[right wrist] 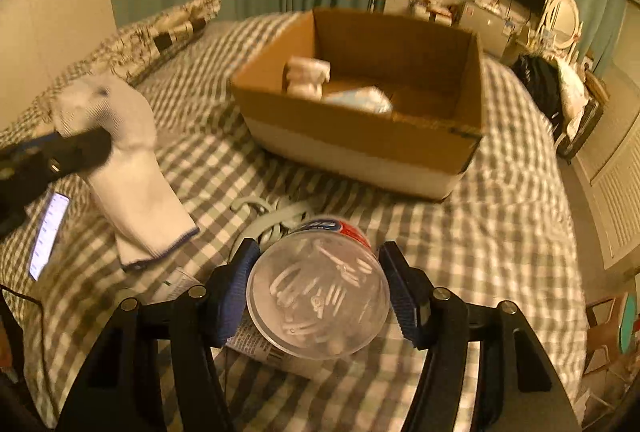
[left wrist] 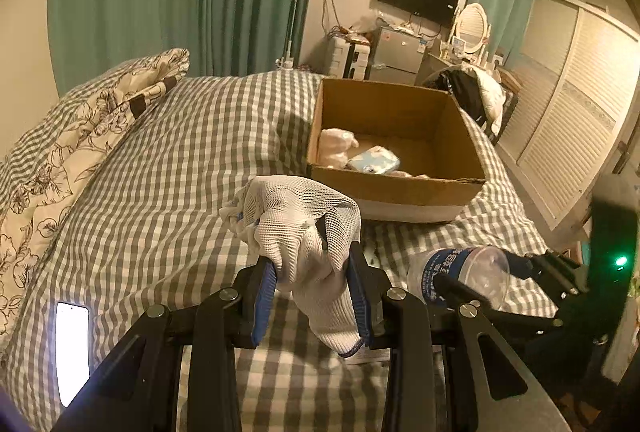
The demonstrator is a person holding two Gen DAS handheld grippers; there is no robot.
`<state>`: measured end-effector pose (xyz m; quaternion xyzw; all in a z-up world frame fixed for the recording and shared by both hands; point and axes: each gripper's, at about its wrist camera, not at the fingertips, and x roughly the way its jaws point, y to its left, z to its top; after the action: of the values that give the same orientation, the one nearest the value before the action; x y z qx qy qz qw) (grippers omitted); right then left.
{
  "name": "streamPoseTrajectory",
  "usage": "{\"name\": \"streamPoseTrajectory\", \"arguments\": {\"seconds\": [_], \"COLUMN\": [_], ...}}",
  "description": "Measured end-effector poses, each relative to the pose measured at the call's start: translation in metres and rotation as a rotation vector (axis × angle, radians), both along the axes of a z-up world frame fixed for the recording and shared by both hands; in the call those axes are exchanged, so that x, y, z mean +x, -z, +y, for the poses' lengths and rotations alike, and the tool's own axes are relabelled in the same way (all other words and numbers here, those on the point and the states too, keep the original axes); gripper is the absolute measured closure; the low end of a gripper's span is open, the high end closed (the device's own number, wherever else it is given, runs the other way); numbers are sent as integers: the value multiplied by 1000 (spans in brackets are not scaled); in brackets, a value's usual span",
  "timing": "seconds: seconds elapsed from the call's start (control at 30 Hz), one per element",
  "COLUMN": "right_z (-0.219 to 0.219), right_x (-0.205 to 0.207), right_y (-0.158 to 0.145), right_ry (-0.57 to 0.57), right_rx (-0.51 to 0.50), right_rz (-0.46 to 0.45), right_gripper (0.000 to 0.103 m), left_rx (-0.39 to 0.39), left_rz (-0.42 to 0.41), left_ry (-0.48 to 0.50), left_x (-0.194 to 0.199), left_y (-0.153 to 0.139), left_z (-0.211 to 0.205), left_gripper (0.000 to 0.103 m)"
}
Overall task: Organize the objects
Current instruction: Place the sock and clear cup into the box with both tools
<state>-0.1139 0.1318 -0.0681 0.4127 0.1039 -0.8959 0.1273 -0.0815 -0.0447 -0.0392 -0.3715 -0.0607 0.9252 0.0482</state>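
Both grippers are sitting closest to the lenses, each already loaded. Left gripper (left wrist: 312,272) is clamping a white knit glove (left wrist: 298,228) between its blue-padded fingers (left wrist: 262,292), glove bunched above the pads and its cuff hanging below, lifted off the bed (left wrist: 192,135). Right gripper (right wrist: 318,292) is gripping a clear plastic bottle (right wrist: 318,296) base-first toward its camera, fingers (right wrist: 234,296) pressing on both sides of the body, cap end pointing toward the box.

Going big to small: checked bed is carrying everything; a floral pillow (left wrist: 80,119) is lying along its far left edge. Cardboard box (left wrist: 400,187) is sitting toward the bed's far right corner, open-topped, already holding a pale plush toy (left wrist: 336,147) and a blue-and-white pack (left wrist: 374,163) by its left and near walls. A lit phone (left wrist: 72,352) is lying near the left edge. Grey straps (right wrist: 276,220) and a printed paper (right wrist: 256,344) are lying on the bed under the bottle.

Step in hand, as I judge it: carrying stage, both items picked, neither over the box yet. Next move is likely calling for both grippers to travel forward over the box's near wall, clearing the rim, then opening above the free right side of the floor. Glove cuff is dangling, so it needs height to clear the rim.
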Motion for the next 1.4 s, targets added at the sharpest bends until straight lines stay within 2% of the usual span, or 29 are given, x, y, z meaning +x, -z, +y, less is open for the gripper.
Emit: {"name": "streamPoseTrajectory", "arguments": {"seconds": [0.43,0.7,0.87,1.07,1.23,1.4], "right_z": [19,31,38,39,38,38], "right_x": [41,37,20,-22,-65,-109], "right_y": [-72,-125,-153,-176,-177,-166], "right_ry": [-20,-29,-24,-20,-12,3], "right_rx": [-39,-44,-54,-49,-41,-46], "right_rz": [147,253,310,351,357,348], "right_gripper": [42,42,42,42,42,42], "left_rx": [-6,-11,-31,-11,-14,-14], "left_rz": [71,123,153,157,162,159], "left_ry": [45,94,110,111,99,108], "left_x": [22,2,-28,-79,-123,-161], "left_y": [-38,-70,-87,-95,-89,-78], "left_z": [26,43,52,52,52,54], "left_gripper": [69,69,69,69,69,69]}}
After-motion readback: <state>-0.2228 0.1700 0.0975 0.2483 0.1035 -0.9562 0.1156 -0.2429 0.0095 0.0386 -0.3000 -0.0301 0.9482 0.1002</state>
